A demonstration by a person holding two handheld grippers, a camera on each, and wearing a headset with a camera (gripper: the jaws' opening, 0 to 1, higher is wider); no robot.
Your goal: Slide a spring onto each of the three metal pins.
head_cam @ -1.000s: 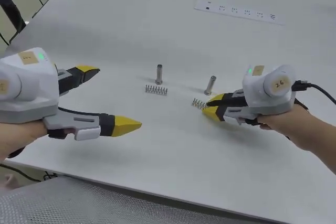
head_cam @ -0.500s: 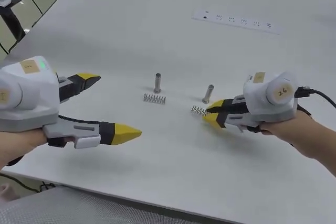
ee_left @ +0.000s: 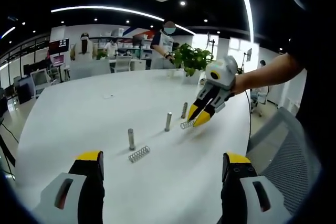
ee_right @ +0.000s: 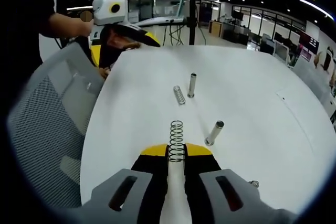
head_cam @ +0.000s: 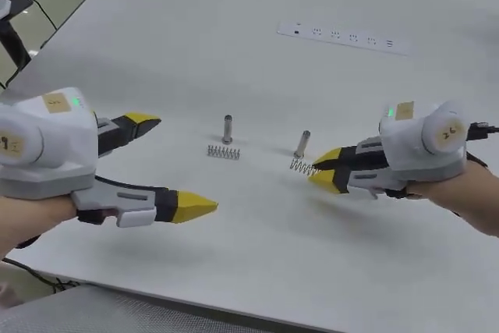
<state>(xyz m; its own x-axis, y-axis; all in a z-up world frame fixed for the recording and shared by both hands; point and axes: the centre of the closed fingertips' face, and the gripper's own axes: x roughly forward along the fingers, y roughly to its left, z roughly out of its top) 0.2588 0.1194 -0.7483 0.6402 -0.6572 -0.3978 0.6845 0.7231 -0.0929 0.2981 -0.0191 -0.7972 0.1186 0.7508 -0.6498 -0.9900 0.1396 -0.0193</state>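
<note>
My right gripper point(head_cam: 318, 170) is shut on one end of a small spring point(head_cam: 300, 166), which sticks out from its yellow tips just in front of a leaning metal pin point(head_cam: 302, 143). The right gripper view has the same spring point(ee_right: 177, 139) between my tips point(ee_right: 176, 151), with that pin point(ee_right: 214, 132) just to the right. A second pin point(head_cam: 228, 128) stands upright farther left, and a loose spring point(head_cam: 224, 152) lies beside it. The left gripper view shows three pins point(ee_left: 130, 139) point(ee_left: 168, 121) point(ee_left: 184, 110). My left gripper point(head_cam: 170, 163) hangs wide open at the left, holding nothing.
A white power strip point(head_cam: 343, 38) lies at the far side of the white table point(head_cam: 257, 255). A grey mesh chair point(head_cam: 78, 313) sits under the table's near edge. People and desks stand far behind in the left gripper view.
The right gripper, holding the spring, has shifted a little to the right, so the spring now sits directly before the leaning pin. The left gripper stays open in about the same place.
</note>
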